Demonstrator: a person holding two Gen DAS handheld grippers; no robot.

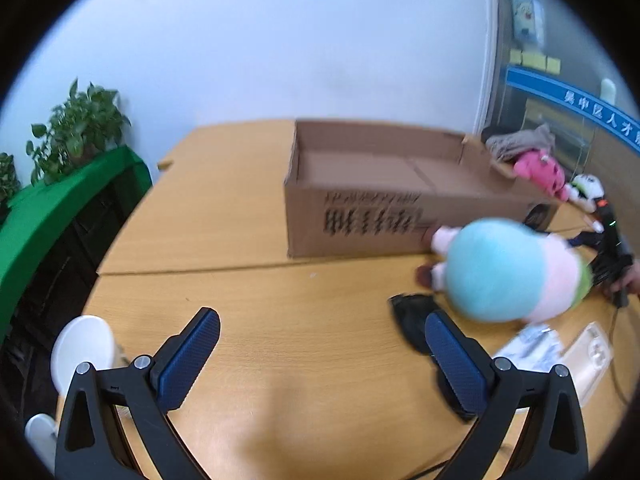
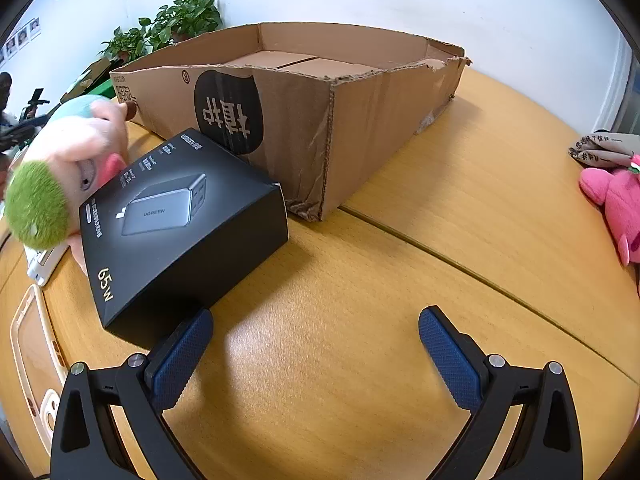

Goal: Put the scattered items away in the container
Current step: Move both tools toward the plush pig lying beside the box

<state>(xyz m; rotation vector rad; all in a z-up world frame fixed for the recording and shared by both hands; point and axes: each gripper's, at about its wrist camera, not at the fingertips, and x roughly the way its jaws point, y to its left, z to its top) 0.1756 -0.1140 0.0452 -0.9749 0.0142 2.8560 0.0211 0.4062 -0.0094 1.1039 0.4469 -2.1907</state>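
An open cardboard box [image 1: 384, 216] [image 2: 360, 120] lies on the wooden table with nothing inside. A pink plush pig with a blue back and green end [image 1: 504, 272] [image 2: 68, 168] lies against the box's near side. A black charger box [image 2: 180, 224] rests beside the pig, touching the cardboard box's corner. A small black item [image 1: 412, 320] lies by the left gripper's right finger. My left gripper [image 1: 320, 332] hovers open over bare table, short of the box. My right gripper [image 2: 316, 332] is open too, its left fingertip close to the charger box.
A pink plush toy [image 2: 616, 208] [image 1: 540, 172] and a grey bag [image 2: 600, 148] lie at the table's right. A cream handheld device [image 2: 32, 344] [image 1: 592, 356] and a clear packet [image 1: 532, 344] lie near the front. Potted plants [image 1: 76, 128] stand on a green ledge at left.
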